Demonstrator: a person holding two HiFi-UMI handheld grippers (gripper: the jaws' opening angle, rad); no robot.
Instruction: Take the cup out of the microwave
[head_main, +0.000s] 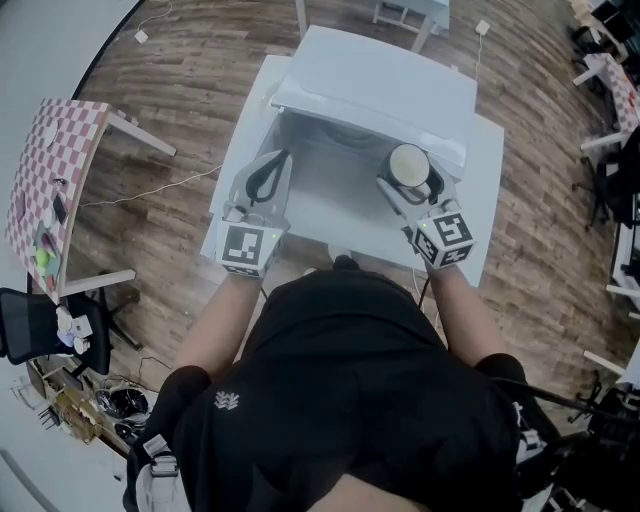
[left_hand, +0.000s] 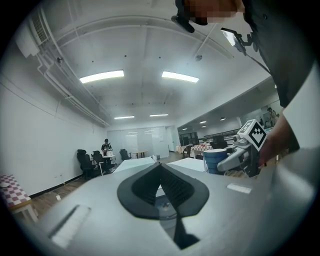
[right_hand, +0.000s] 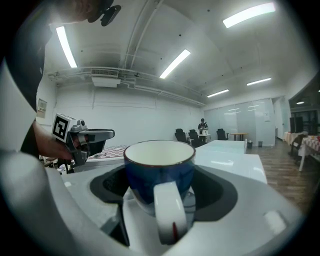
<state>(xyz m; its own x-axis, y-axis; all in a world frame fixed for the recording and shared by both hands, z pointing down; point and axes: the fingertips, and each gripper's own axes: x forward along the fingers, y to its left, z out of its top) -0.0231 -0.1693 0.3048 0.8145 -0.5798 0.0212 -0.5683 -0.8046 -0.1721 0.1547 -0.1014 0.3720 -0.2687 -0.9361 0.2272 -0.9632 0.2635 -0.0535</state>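
A blue cup (head_main: 409, 165) with a white inside and a white handle is held in my right gripper (head_main: 412, 182), just in front of the white microwave (head_main: 380, 85). The right gripper view shows the cup (right_hand: 159, 172) upright between the black pads, handle towards the camera, with the right gripper (right_hand: 160, 191) shut on it. My left gripper (head_main: 270, 170) hovers to the left at about the same height, shut, with nothing in it. In the left gripper view its jaws meet at the tips (left_hand: 160, 167), and the cup (left_hand: 215, 161) shows off to the right.
The microwave stands on a white table (head_main: 485, 190) over a wooden floor. A pink checkered table (head_main: 50, 165) and a black office chair (head_main: 50, 325) stand at the left. More chairs and tables (head_main: 610, 90) line the right edge. Cables run across the floor.
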